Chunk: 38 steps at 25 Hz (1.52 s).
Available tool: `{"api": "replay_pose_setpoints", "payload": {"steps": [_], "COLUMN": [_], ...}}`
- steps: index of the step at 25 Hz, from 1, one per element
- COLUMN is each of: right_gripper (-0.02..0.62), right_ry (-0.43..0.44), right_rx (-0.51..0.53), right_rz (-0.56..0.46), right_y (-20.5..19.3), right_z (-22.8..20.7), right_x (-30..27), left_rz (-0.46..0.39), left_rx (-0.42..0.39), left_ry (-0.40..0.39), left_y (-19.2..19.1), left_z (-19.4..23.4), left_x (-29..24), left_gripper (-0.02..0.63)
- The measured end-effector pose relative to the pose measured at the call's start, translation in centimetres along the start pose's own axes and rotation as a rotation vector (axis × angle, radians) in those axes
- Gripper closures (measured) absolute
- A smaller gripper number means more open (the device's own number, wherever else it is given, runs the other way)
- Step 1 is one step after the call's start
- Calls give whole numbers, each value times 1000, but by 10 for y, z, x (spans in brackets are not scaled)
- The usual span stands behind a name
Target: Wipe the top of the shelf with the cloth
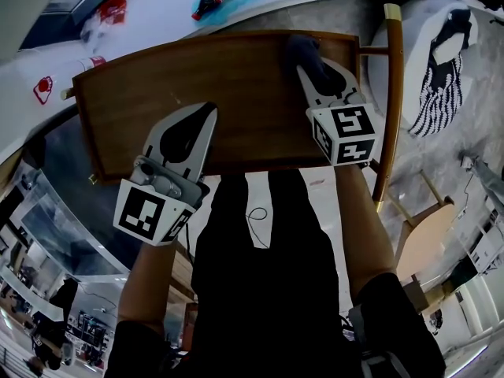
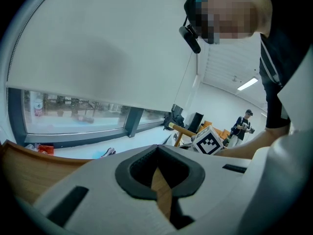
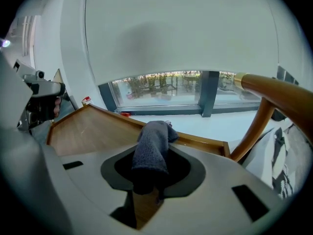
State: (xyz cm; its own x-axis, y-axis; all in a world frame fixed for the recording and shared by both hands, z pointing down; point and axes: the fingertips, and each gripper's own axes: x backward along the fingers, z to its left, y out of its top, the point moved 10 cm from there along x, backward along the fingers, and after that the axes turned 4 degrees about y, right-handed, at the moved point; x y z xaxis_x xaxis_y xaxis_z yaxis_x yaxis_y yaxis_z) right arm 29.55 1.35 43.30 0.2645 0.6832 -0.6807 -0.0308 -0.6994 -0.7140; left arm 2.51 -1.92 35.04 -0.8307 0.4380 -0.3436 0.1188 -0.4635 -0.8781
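Gripping the grey cloth (image 1: 304, 51) with your right tool (image 1: 309, 72), you have it on the wooden shelf top (image 1: 244, 93), near its far right corner. Your left tool (image 1: 201, 120), clenched and empty, sits over the near-left part.
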Motion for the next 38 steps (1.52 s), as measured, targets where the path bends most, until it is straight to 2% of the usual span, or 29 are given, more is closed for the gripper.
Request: {"api": "replay_pose_setpoints", "payload": {"steps": [6, 16, 21, 32, 38], "right_gripper": [488, 488, 488, 488, 488], "right_ry": [12, 106, 203, 417, 494], "right_rx": [19, 68, 126, 226, 263], "right_rz": [-18, -46, -51, -23, 5], "right_y": [6, 34, 48, 65, 66], "right_z": [15, 98, 155, 295, 347], "right_x": [0, -26, -49, -111, -138], "left_rz": [-15, -52, -57, -82, -111], "left_rx": [17, 29, 55, -3, 45], "left_ry": [28, 130, 185, 318, 372], "left_y": [-3, -7, -8, -18, -25], "left_z": [11, 52, 60, 89, 103], "left_x": [21, 93, 136, 214, 240], "left_gripper": [588, 588, 588, 588, 588]}}
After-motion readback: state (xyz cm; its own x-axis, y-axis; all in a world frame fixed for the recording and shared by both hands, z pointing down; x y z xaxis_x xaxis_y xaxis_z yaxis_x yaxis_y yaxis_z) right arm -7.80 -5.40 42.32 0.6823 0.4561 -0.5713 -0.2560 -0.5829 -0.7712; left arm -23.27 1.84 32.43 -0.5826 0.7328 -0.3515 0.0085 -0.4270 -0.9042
